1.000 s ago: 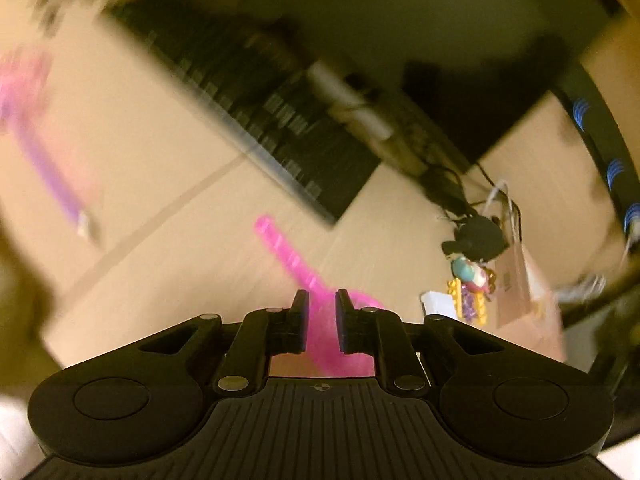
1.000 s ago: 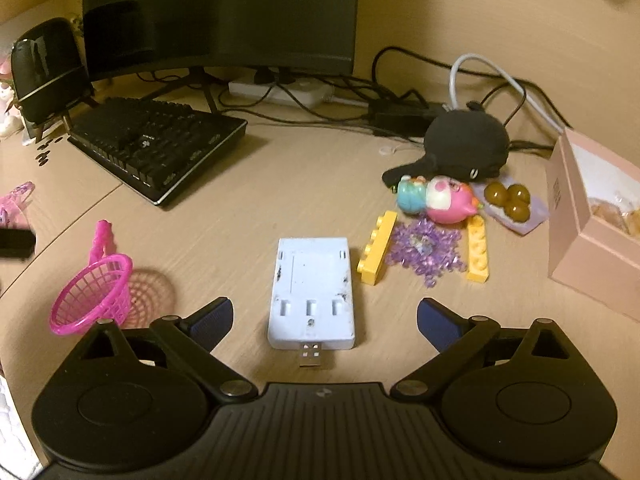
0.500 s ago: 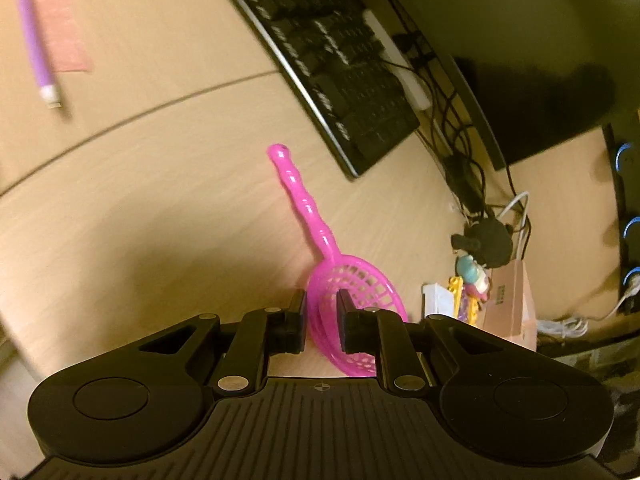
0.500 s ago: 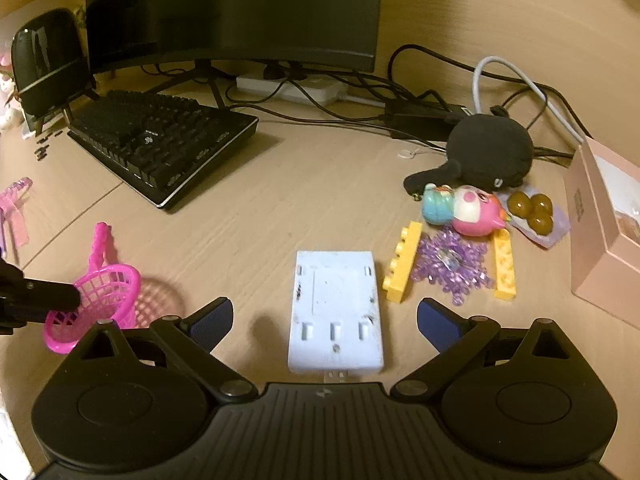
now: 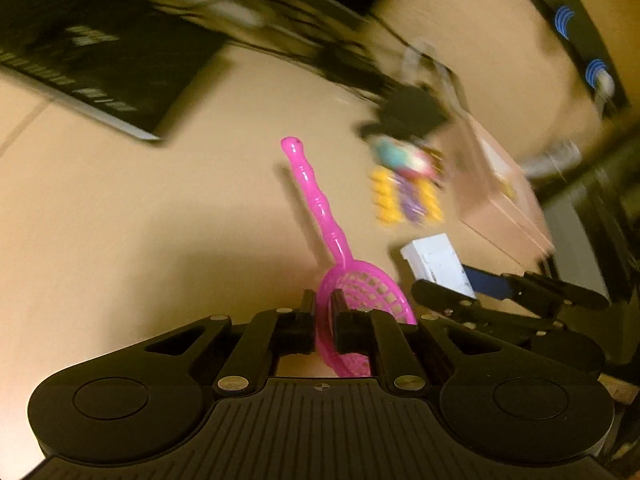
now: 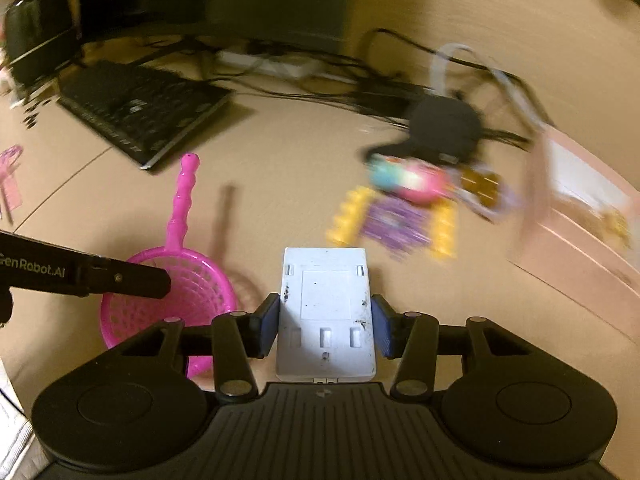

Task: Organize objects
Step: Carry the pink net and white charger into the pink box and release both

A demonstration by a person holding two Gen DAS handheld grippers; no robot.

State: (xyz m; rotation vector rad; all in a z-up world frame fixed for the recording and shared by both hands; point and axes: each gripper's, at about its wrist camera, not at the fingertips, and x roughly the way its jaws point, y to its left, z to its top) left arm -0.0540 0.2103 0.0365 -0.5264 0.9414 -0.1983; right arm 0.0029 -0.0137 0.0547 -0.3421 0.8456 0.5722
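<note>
Both tools matte black plastic. Left gripper (image 5: pixel 321 326): ribbed housing, round disc each side, silver screws on linkage arms, small crosshair mark at centre, black pads. Right gripper (image 6: pixel 325 326): same build, but blue ribbed pads. Seen from right wrist cam, left tool's side carries white "GenRobot.AI" lettering. No sleeve or hand visible.

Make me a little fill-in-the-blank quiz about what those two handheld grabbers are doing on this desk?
1. The left gripper pinches the rim of a ____ plastic scoop.
2. The right gripper has its blue fingers on either side of a ____ flat device.
3. The two yellow bricks flank a pile of ____ beads.

Missing words: pink; white; purple
</note>
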